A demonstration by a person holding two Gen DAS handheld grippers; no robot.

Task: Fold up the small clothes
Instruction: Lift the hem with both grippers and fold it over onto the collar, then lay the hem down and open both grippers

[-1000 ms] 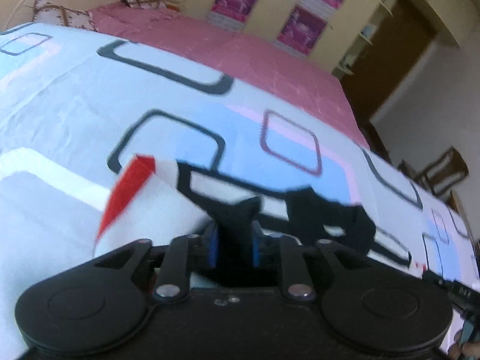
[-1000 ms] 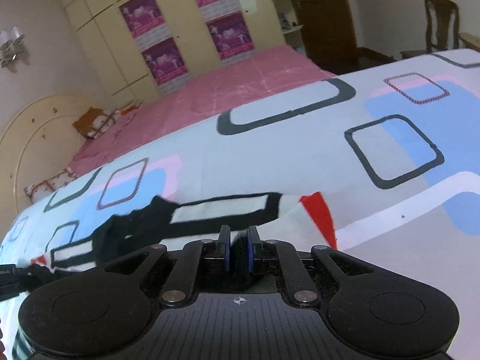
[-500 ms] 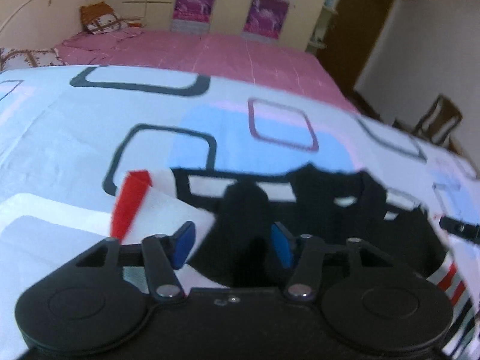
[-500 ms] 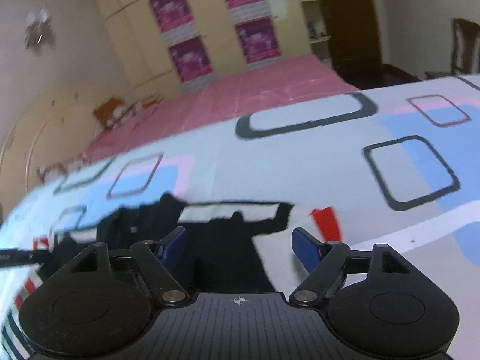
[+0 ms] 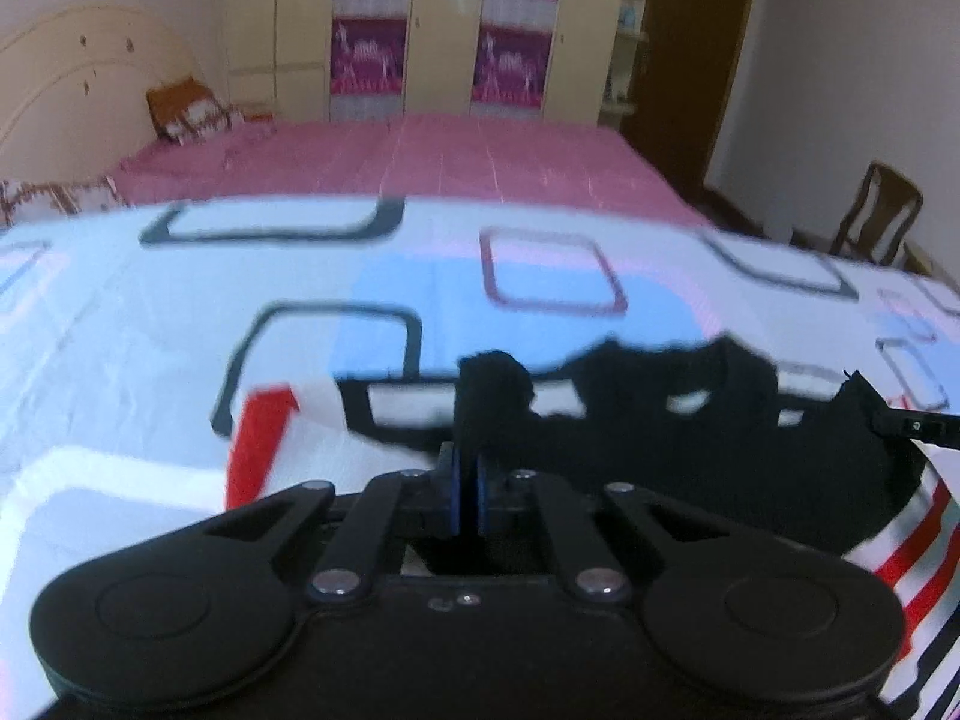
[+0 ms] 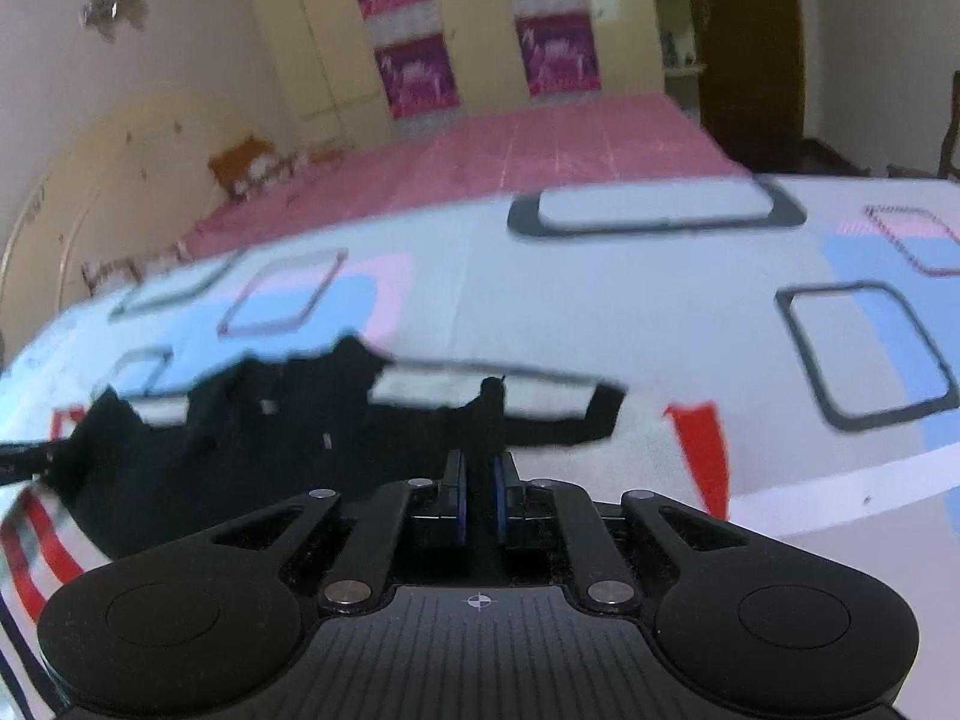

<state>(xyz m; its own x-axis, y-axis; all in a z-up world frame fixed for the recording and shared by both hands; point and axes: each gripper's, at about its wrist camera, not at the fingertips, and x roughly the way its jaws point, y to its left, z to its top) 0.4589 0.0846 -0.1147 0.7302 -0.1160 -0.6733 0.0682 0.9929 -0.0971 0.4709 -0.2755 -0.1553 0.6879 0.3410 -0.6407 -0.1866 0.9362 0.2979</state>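
A small black garment (image 5: 690, 438) lies on the patterned bed sheet (image 5: 180, 312), partly on a white cloth with red and black stripes (image 5: 258, 450). My left gripper (image 5: 467, 480) is shut on a bunched fold of the black garment and lifts it a little. In the right wrist view the same black garment (image 6: 240, 438) spreads to the left. My right gripper (image 6: 478, 492) is shut on its black edge, which sticks up between the blue pads. The other gripper's tip shows at the far edge of each view.
A pink bedspread (image 5: 420, 162) covers the far half of the bed, with pillows (image 5: 186, 108) by the headboard. A wardrobe with purple posters (image 5: 510, 30) lines the back wall. A wooden chair (image 5: 876, 216) stands at the right by a dark door.
Both grippers were shut a second ago, opened half a second ago, and have shut again on the black garment. Both cameras have tilted up and the garment's edge is lifted.
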